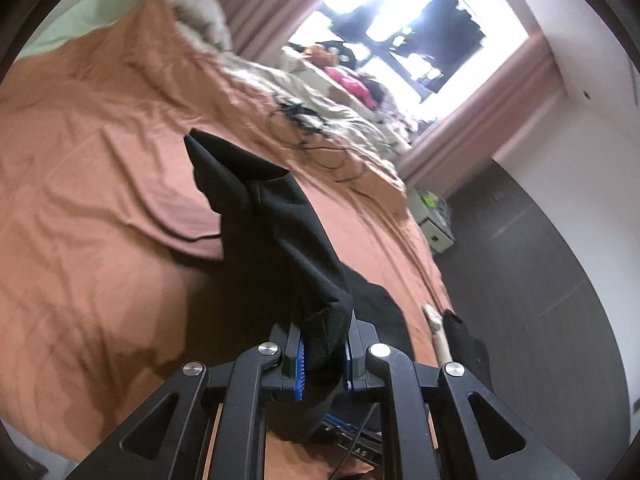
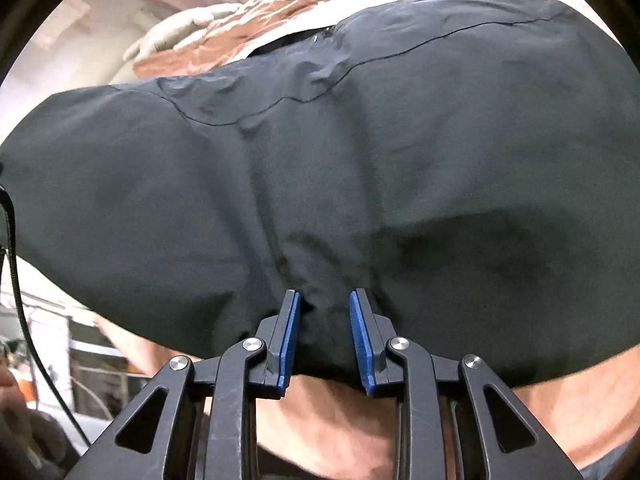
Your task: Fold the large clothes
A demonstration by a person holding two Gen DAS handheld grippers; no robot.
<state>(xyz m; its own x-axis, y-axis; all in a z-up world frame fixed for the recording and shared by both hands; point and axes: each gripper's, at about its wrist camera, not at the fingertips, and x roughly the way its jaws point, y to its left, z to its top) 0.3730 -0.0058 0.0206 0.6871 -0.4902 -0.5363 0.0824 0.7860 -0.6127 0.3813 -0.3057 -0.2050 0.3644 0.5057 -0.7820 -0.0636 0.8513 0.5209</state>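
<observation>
A large black garment (image 1: 272, 216) hangs over the orange bed sheet (image 1: 88, 168). My left gripper (image 1: 323, 336) is shut on a bunched edge of it, and the cloth stands up in a twisted strip from between the blue pads. In the right wrist view the same garment (image 2: 360, 160) fills most of the frame as a wide dark panel with a seam across its top. My right gripper (image 2: 324, 312) is shut on a gathered fold at its lower edge. The part of the garment below both grippers is hidden.
A crumpled beige blanket (image 1: 320, 96) with a black cable lies on the bed's far side. Pink curtains (image 1: 472, 120) frame a bright window. Dark floor (image 1: 540, 288) runs along the bed's right edge, with a small white box (image 1: 434, 220) there.
</observation>
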